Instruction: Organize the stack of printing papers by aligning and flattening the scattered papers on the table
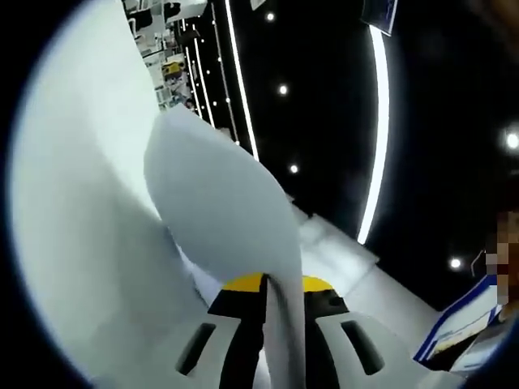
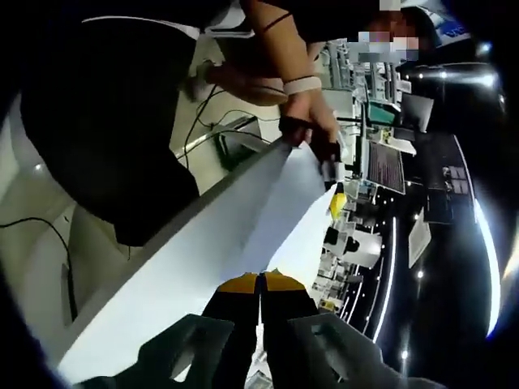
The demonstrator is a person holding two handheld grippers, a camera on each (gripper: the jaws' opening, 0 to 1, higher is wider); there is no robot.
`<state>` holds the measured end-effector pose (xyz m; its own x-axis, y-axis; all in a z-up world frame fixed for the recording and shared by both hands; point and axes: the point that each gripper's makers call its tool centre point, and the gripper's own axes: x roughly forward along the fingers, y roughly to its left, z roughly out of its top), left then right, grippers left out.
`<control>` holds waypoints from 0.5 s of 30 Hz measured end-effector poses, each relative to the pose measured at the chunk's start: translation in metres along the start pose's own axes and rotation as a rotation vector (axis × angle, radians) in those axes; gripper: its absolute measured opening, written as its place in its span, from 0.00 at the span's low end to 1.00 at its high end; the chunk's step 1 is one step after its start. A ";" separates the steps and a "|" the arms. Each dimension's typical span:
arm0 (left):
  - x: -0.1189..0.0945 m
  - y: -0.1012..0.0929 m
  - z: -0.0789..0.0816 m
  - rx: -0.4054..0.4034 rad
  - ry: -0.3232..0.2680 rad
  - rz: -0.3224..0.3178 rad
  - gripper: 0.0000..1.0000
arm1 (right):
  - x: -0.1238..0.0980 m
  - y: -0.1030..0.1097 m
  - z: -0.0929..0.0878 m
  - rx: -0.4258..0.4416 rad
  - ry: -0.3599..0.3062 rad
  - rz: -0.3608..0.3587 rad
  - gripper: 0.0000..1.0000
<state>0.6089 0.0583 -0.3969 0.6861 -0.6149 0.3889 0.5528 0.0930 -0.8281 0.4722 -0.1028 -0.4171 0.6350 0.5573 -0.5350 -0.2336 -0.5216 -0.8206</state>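
Both grippers, left [image 1: 272, 304] and right [image 2: 261, 296], are clamping their fingers on the papers [image 2: 203, 251], which are hanging lifted between them, long axis running gripper to gripper.

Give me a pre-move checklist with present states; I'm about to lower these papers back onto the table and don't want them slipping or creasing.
1. Left gripper clamped on the papers: ok, the sheet edge runs between its closed jaws.
2. Right gripper clamped on the papers: ok, jaws shut at the sheet edge.
3. Papers flat: not ok, in the left gripper view they curl and bow.
4. Sheet edges aligned: cannot tell, though one straight edge shows in the right gripper view.
5. Table below free to receive the stack: cannot tell.
6. Person's hand at the far corner: ok, it appears to hold that end.
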 end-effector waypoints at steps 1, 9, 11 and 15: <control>0.001 0.001 -0.001 0.004 0.006 0.006 0.14 | 0.001 -0.001 0.003 -0.012 -0.005 0.000 0.00; 0.001 0.004 -0.008 0.015 0.037 0.029 0.10 | 0.014 0.010 0.024 -0.074 -0.054 0.048 0.00; 0.000 0.004 -0.008 0.028 0.040 0.027 0.07 | 0.015 0.011 0.024 -0.064 -0.059 0.050 0.00; 0.001 0.003 -0.011 0.053 0.052 0.032 0.06 | 0.018 0.015 0.020 -0.062 -0.051 0.067 0.00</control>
<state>0.6055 0.0492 -0.4036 0.6790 -0.6505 0.3404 0.5563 0.1534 -0.8167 0.4651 -0.0879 -0.4431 0.5809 0.5508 -0.5994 -0.2277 -0.5970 -0.7693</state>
